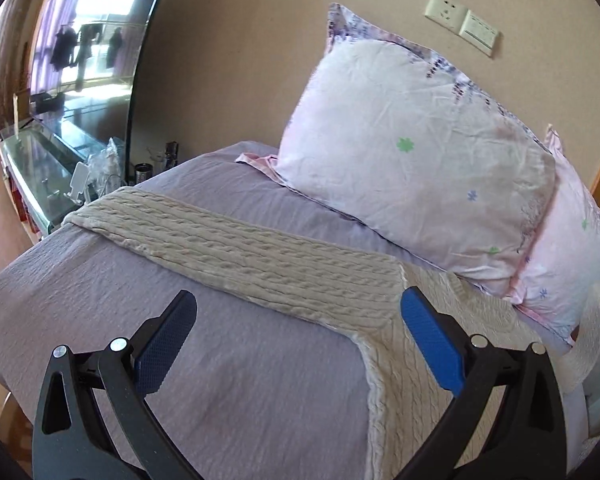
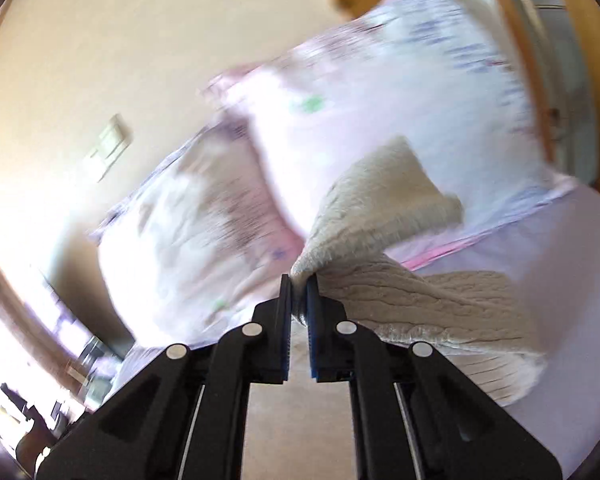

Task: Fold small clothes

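A beige cable-knit sweater lies spread on the lilac bedsheet, one sleeve stretched toward the left edge. My left gripper is open and empty, hovering just above the bed near where that sleeve joins the body. In the right wrist view my right gripper is shut on a bunched part of the sweater and holds it lifted off the bed; that view is motion-blurred. The lifted cloth also shows at the right edge of the left wrist view.
Two pale floral pillows lean against the beige wall at the head of the bed. A glass-topped side table with small clutter and a large mirror stand to the left. Wall sockets are above the pillows.
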{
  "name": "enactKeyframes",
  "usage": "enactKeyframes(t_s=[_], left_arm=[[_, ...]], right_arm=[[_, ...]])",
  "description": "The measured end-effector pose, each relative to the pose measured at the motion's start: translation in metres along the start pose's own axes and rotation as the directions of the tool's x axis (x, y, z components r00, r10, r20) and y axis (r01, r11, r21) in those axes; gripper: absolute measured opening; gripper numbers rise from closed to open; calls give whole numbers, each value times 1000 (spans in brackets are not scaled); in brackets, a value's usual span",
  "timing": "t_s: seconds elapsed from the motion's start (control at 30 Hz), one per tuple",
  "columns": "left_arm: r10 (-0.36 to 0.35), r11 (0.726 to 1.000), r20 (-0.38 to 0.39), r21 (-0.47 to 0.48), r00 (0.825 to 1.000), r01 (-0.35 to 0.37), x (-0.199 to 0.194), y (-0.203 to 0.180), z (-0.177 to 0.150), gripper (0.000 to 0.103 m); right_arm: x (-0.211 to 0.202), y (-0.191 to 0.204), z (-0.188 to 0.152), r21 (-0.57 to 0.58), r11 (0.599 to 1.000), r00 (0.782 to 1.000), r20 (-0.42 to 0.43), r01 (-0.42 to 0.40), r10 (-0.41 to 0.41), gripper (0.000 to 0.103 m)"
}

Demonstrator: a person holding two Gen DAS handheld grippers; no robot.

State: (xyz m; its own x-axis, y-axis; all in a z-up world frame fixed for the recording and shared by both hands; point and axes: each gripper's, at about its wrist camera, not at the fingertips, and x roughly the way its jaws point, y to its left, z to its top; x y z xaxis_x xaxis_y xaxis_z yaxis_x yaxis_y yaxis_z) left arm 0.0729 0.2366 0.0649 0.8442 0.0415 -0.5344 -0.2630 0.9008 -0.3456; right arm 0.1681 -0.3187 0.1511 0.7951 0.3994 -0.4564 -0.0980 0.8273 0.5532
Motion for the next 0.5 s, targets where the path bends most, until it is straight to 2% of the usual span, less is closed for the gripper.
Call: enactKeyframes(t_s=[0.03, 0.07, 0.1, 0.13, 0.17, 0.2, 0.23, 0.27, 0.3, 0.33, 0.43, 0.5], left_arm=[[2, 1000, -6, -28, 1000, -3, 4, 8, 4, 102], [9, 998, -12, -56, 1000, -10, 8, 16, 8, 102], [19, 996, -22, -86, 1000, -21, 13, 25, 11, 102], [22, 992, -33, -120, 999, -26, 19, 35, 15, 102], [23, 988, -47, -154, 999, -30, 24, 45, 17, 102], [27, 980, -67, -193, 997, -40, 31, 56, 19, 102], [26, 972, -85, -229, 996, -45, 36, 66, 21, 102], [23, 962, -98, -270, 995, -49, 41, 78, 23, 97], [24, 949, -106, -311, 994, -56, 46, 88, 25, 91], [28, 932, -114, -356, 993, -67, 50, 101, 27, 89], [50, 876, -134, -471, 990, -108, 63, 133, 30, 83], [55, 845, -106, -525, 993, -103, 65, 149, 33, 77]], right_arm=[[27, 28, -15, -32, 997, 995, -78, -68, 65, 8], [55, 55, -34, -63, 989, 975, -187, -137, 124, 12], [81, 76, -56, -73, 978, 940, -300, -194, 164, 14], [97, 89, -74, -64, 971, 903, -384, -232, 191, 23], [107, 95, -85, -48, 965, 875, -435, -257, 211, 35], [106, 95, -91, -32, 962, 868, -441, -270, 228, 42], [100, 92, -92, -29, 964, 880, -415, -266, 231, 56], [92, 87, -88, -38, 968, 901, -377, -247, 215, 68], [82, 81, -82, -43, 974, 921, -338, -222, 195, 72], [76, 71, -75, -39, 979, 935, -306, -199, 178, 76], [55, 44, -67, -16, 989, 956, -259, -146, 137, 78], [50, 30, -64, -13, 994, 967, -234, -109, 103, 80]])
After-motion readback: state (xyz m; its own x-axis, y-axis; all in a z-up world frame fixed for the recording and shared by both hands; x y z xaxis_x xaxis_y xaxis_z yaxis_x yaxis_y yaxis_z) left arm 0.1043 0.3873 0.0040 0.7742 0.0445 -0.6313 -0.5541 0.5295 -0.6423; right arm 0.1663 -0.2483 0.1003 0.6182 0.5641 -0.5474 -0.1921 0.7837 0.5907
